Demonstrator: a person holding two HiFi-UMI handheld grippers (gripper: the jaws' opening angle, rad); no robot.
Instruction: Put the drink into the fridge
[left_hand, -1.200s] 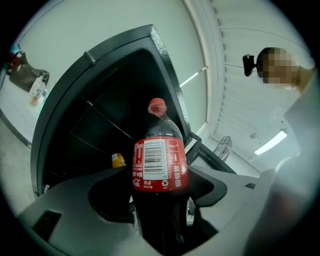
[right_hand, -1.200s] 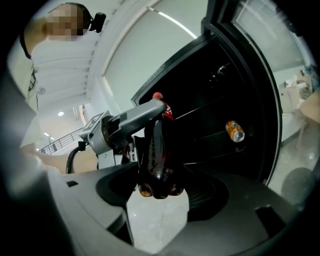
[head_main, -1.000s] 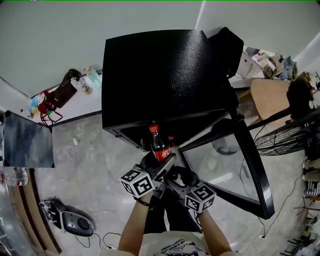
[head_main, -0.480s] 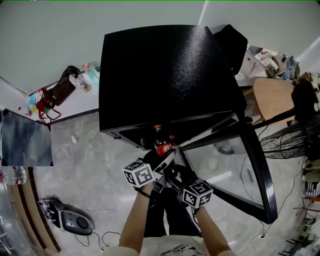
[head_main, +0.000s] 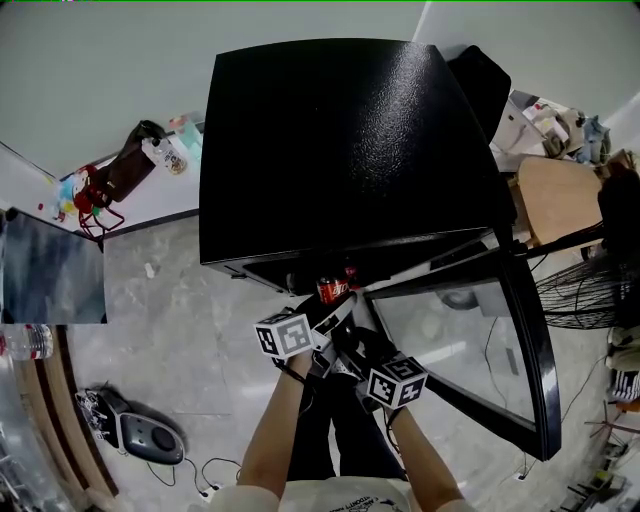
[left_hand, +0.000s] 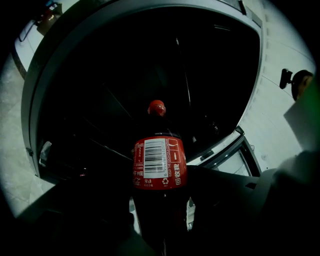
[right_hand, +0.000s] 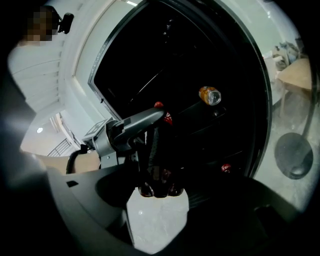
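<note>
— Well, left side first?
— Left gripper is clamped round the cola bottle. The bottle is upright, red cap on top, at the mouth of the open black fridge.
— And the right?
— Right gripper is just beside it, jaws apart, gripping nothing. The glass door stands open at far right.

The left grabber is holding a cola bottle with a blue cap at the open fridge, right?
No. The cap is red, not blue; the left gripper view shows it. The rest is right: the left gripper holds the cola bottle at the open fridge.
</note>
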